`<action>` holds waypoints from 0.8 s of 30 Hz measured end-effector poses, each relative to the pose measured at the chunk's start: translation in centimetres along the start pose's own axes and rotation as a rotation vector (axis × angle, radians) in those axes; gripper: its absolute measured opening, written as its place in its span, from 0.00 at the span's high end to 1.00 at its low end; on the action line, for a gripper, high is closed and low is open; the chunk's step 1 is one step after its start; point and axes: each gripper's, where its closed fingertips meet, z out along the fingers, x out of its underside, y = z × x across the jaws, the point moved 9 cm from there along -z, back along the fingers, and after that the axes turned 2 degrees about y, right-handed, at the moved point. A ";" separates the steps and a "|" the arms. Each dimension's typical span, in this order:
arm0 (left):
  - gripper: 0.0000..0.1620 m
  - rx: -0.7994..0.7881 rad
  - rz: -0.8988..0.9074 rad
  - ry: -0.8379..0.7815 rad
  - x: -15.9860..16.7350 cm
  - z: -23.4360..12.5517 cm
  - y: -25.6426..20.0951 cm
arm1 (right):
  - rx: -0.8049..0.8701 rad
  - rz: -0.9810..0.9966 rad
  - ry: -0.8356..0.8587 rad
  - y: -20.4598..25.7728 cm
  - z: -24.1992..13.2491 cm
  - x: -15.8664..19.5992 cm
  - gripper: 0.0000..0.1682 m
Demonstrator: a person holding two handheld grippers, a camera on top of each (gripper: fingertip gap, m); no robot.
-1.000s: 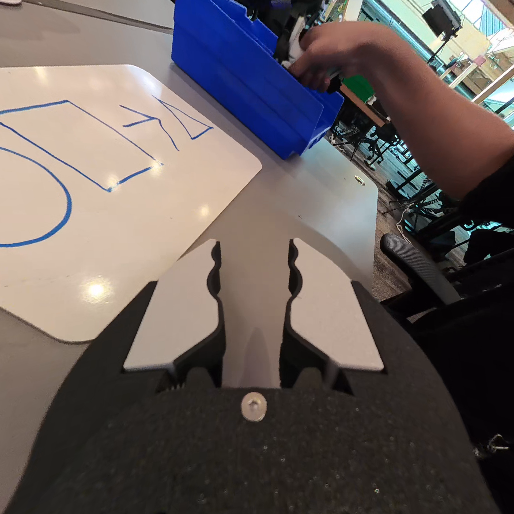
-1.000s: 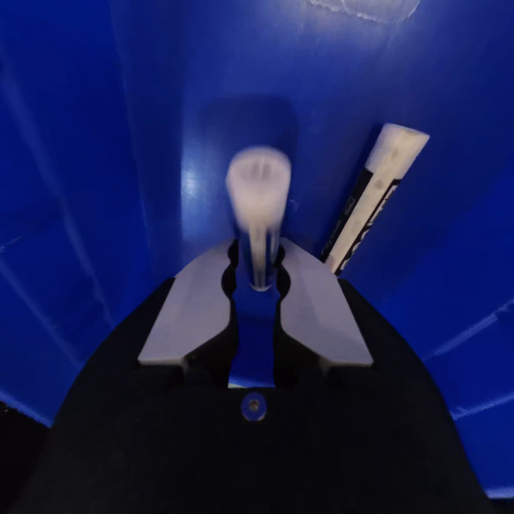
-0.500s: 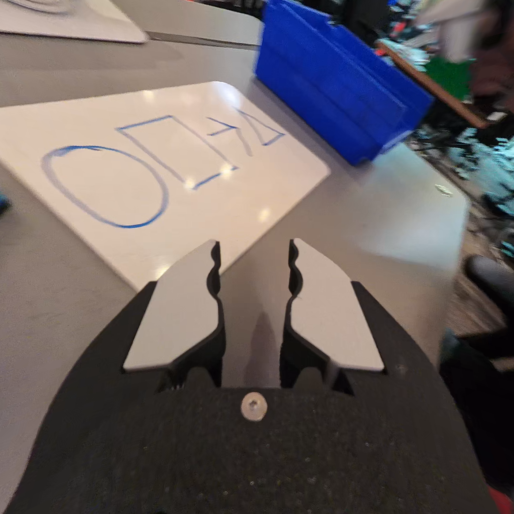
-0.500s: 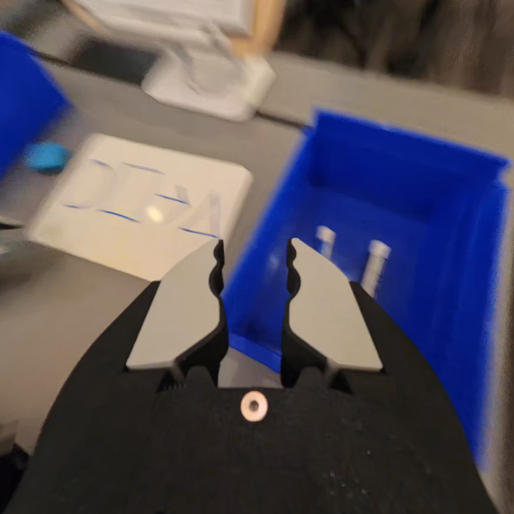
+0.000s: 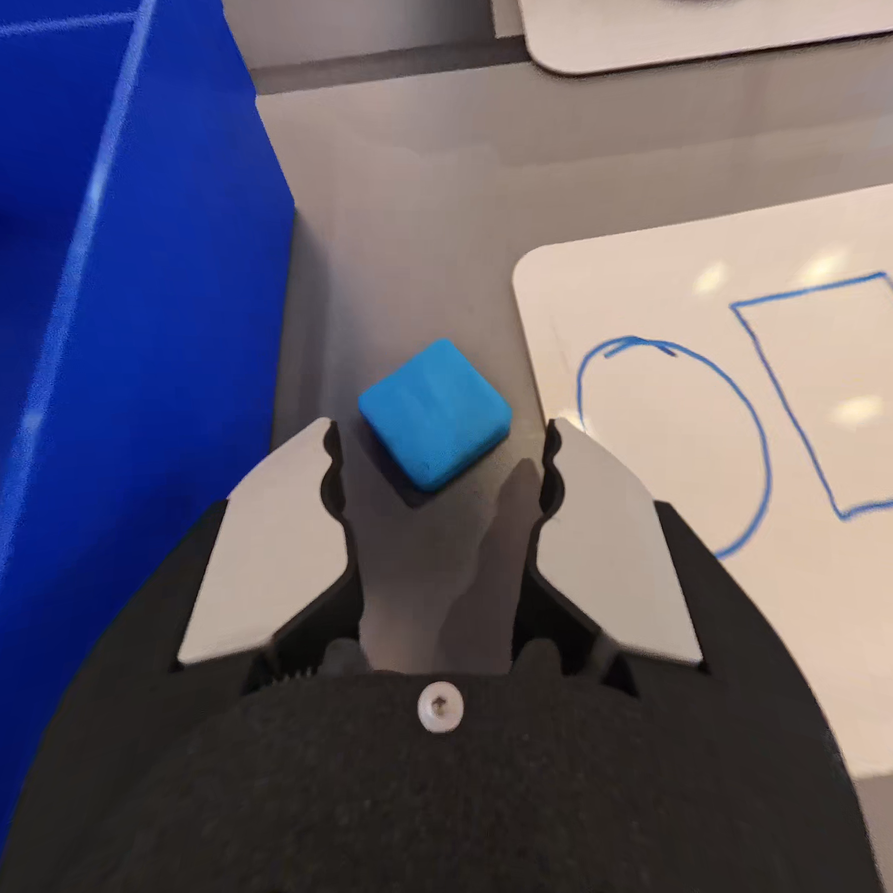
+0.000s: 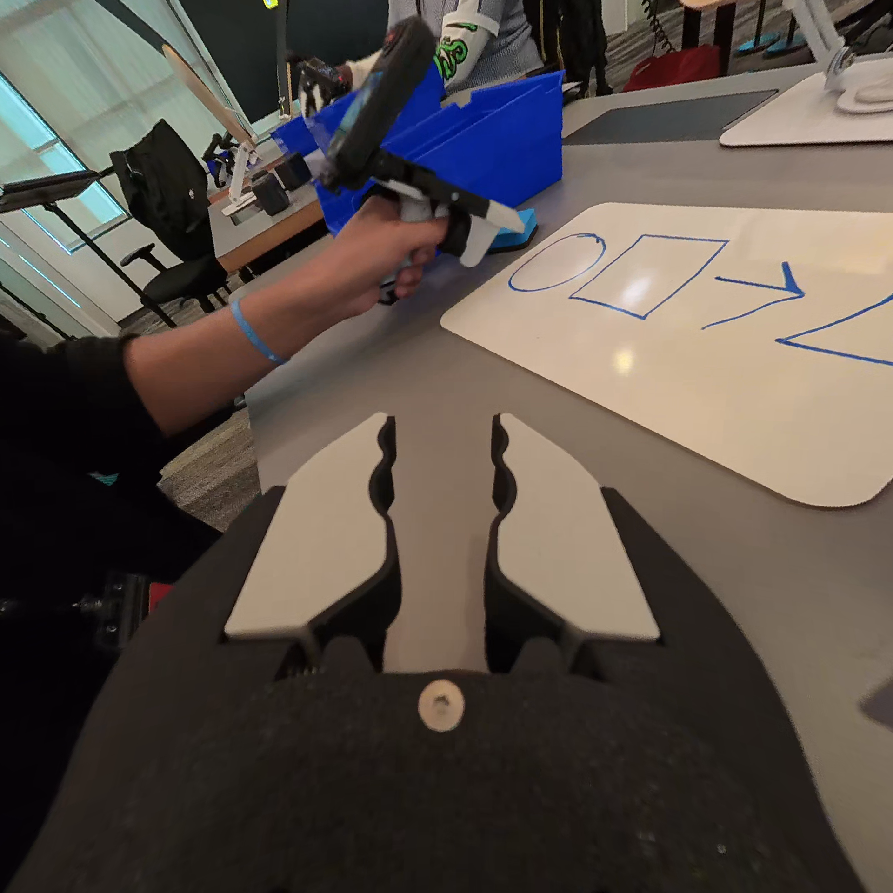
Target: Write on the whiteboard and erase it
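Observation:
A white whiteboard [image 5: 725, 435] with blue shapes drawn on it lies on the grey table [image 5: 410, 217]. A light blue square eraser [image 5: 435, 413] lies on the table between the whiteboard and a blue bin [image 5: 121, 290]. My left gripper [image 5: 442, 430] is open just above the eraser, its pads clear of it. In the right wrist view the left gripper [image 6: 497, 232] hangs over the eraser [image 6: 517, 232] by the whiteboard's [image 6: 676, 348] far corner. My right gripper [image 6: 443, 425] is open and empty over bare table near the whiteboard's near edge.
The blue bin [image 6: 459, 145] stands behind the eraser. A second white board [image 5: 700, 38] lies farther back. A person's arm with a blue wristband [image 6: 256, 338] reaches across on the left. Office chairs [image 6: 179, 270] stand beyond the table edge.
My right gripper let go of a marker in a blue bin and pulled back over the table. My left gripper swung left to the eraser and opened wider.

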 end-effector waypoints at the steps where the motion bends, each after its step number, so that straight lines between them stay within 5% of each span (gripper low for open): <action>1: 0.51 0.008 -0.014 0.015 -0.2 0.8 0.2 | 0.000 0.000 0.009 -0.1 0.0 0.1 0.78; 3: 0.61 0.044 -0.007 0.042 -0.5 1.6 0.2 | 0.004 -0.010 0.022 0.0 0.2 0.3 0.78; 7: 0.62 0.247 0.025 -0.046 -2.4 -0.6 -1.6 | 0.009 -0.026 0.041 0.2 0.4 0.5 0.79; 12: 0.62 0.526 0.382 -0.046 -2.2 -2.2 -8.4 | 0.017 0.004 0.063 -0.2 0.6 0.9 0.79; 18: 0.60 0.536 0.414 0.021 -0.4 -0.2 -9.5 | 0.014 0.021 0.075 -0.2 1.3 1.0 0.78; 20: 0.50 0.526 0.388 0.003 -0.3 -1.7 -8.6 | 0.026 0.006 0.099 -0.4 1.8 0.8 0.78; 24: 0.59 0.577 0.335 -0.021 3.7 -6.5 -6.4 | 0.071 -0.085 0.176 -1.1 3.1 -1.4 0.75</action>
